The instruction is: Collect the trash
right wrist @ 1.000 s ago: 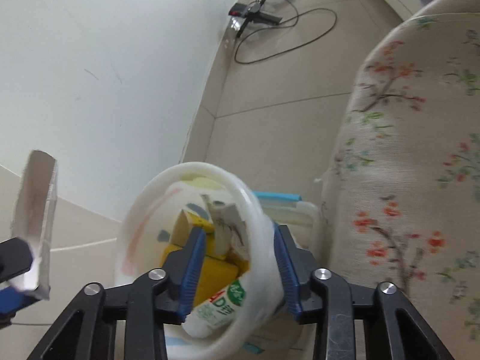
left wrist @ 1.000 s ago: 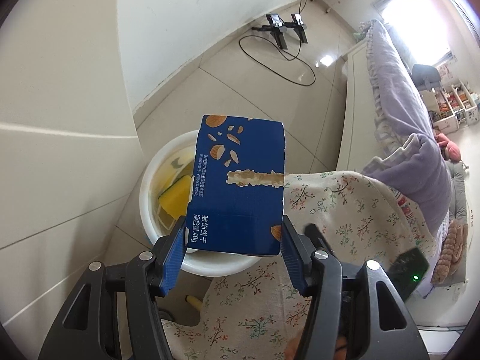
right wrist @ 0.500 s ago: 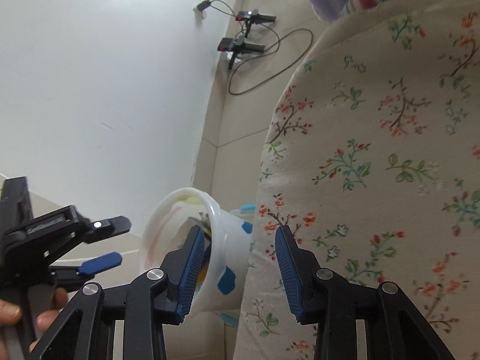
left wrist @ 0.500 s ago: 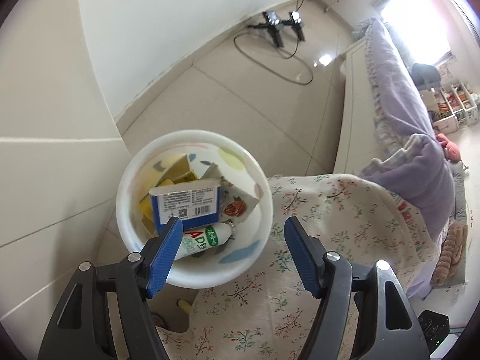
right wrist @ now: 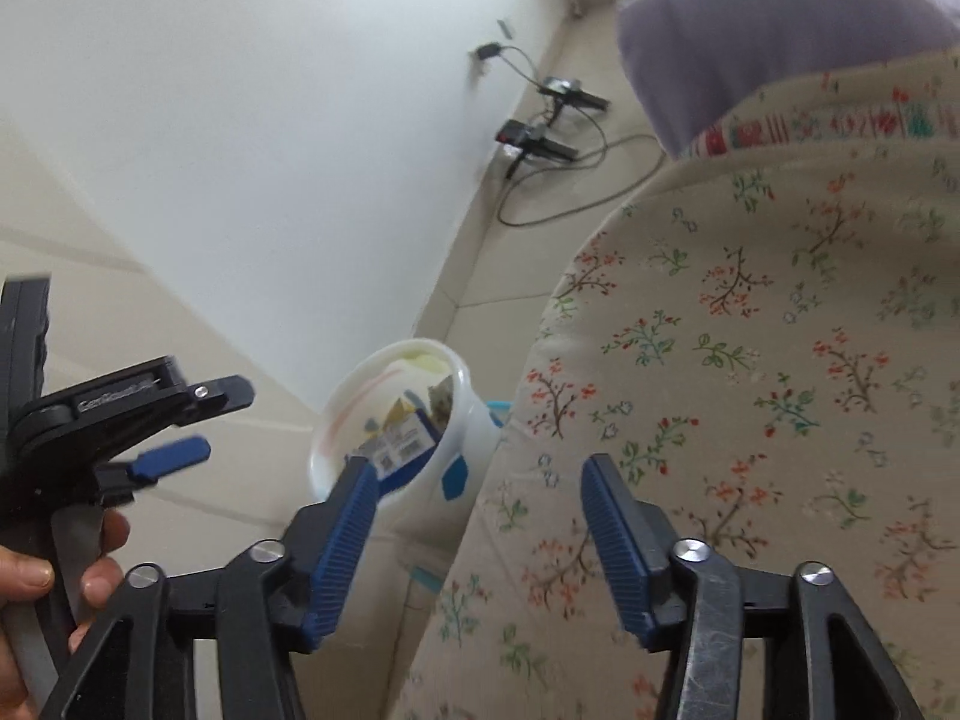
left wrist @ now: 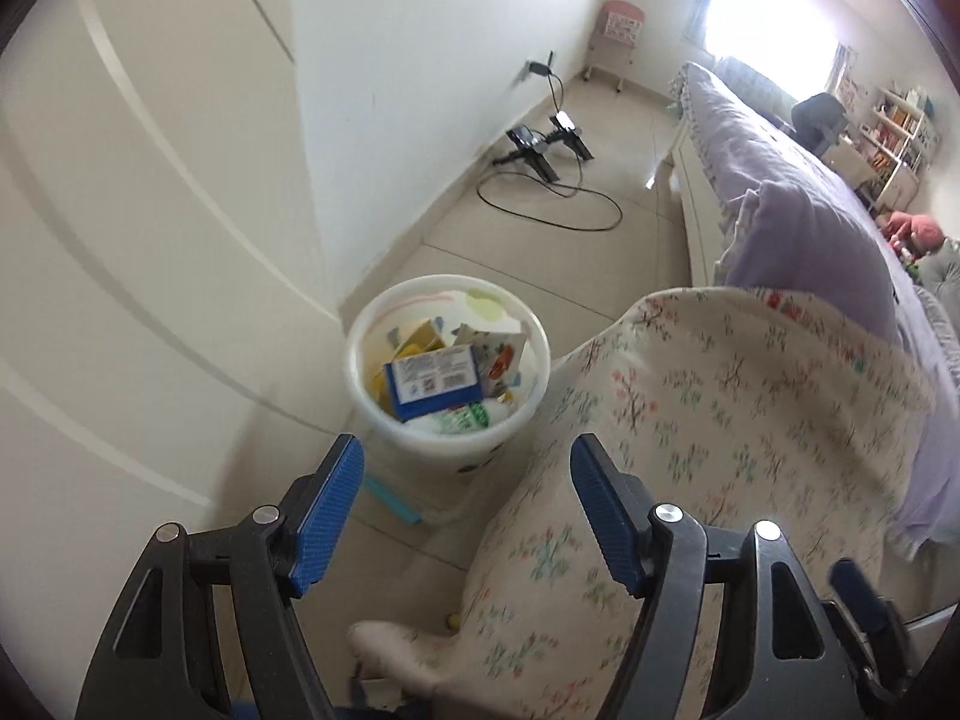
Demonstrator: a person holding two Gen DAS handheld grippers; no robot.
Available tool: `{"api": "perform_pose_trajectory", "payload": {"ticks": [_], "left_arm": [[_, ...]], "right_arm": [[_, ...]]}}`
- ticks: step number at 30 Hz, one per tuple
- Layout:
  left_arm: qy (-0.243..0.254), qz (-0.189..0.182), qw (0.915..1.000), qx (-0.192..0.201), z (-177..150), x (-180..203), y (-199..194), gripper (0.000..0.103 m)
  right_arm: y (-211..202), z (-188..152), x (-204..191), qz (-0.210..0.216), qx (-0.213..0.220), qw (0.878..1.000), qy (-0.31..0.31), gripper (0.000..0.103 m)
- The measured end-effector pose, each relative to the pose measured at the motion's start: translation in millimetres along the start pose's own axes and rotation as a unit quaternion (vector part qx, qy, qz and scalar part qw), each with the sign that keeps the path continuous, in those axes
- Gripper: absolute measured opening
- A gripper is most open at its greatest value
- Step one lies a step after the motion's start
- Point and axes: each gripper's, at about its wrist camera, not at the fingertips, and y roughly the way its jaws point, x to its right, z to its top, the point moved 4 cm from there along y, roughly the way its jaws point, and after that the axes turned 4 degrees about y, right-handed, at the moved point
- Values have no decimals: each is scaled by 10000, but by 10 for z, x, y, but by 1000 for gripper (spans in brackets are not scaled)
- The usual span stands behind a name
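Note:
A white trash bin [left wrist: 528, 414] stands on the floor beside the floral-covered furniture. A blue biscuit box [left wrist: 433, 381] lies on top of the trash inside it, with yellow cartons and a green-lettered bottle [left wrist: 462, 419]. My left gripper [left wrist: 467, 483] is open and empty, above and in front of the bin. My right gripper [right wrist: 480, 495] is open and empty, over the edge of the floral cover, with the bin [right wrist: 468, 420] just left of it. The left gripper [right wrist: 174, 426] shows in the right wrist view, held by a hand.
The floral cover [left wrist: 720, 420] fills the right side. A lilac bed cover [left wrist: 798, 204] lies beyond it. Black stands and a looped cable [left wrist: 546, 180] lie on the tiled floor by the white wall. A cabinet door [left wrist: 120, 240] is at left.
The left gripper opened and dropped the blue biscuit box into the bin, then drew back. The right gripper let go of the bin's rim and moved back over the floral cover.

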Motion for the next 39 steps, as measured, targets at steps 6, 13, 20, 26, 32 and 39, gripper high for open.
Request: {"api": "perform_pose_trajectory", "payload": {"ticks": [6, 13, 20, 26, 32, 39], "left_arm": [[301, 384, 9978, 439, -687, 234, -707, 86], [786, 611, 9917, 819, -1031, 519, -1306, 87], [888, 785, 9870, 1088, -1149, 536, -1742, 87], [939, 797, 9848, 1225, -1212, 514, -1979, 87], [869, 748, 9866, 1163, -1221, 462, -1958, 87], [815, 666, 9895, 993, -1242, 406, -1842, 87]], "right_arm": [[-733, -530, 35, -362, 362, 9941, -955, 77], [-1281, -852, 250, -548, 708, 9906, -1030, 81], [-1610, -894, 161, -495, 943, 9873, -1175, 87], [-1810, -966, 29, -345, 916, 9853, -1397, 92], [-1949, -994, -72, -300, 965, 9822, -1581, 95], [-1892, -1011, -114, -337, 903, 9818, -1634, 96]]}}
